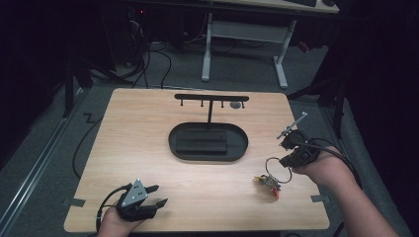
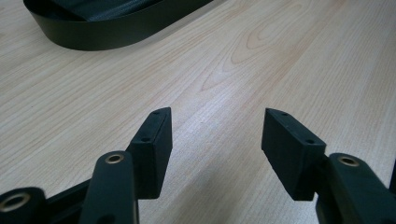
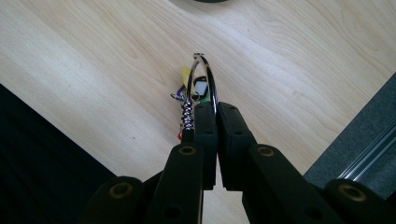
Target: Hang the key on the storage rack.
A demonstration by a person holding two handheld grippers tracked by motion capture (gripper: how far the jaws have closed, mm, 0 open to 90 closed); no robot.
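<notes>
One key ring [image 1: 273,167], one hook stand [image 1: 211,98], one oval tray [image 1: 207,148], two tools: left [image 1: 154,195], right [image 1: 287,161].

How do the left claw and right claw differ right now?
The left claw stands open with nothing between its jaws, while the right claw is shut on the key ring. The left claw sits low at the table's near edge, on the left; the right claw is at the right side, with the ring's small coloured trinkets hanging below it. Both have black two-jaw builds and are hand-held.
</notes>
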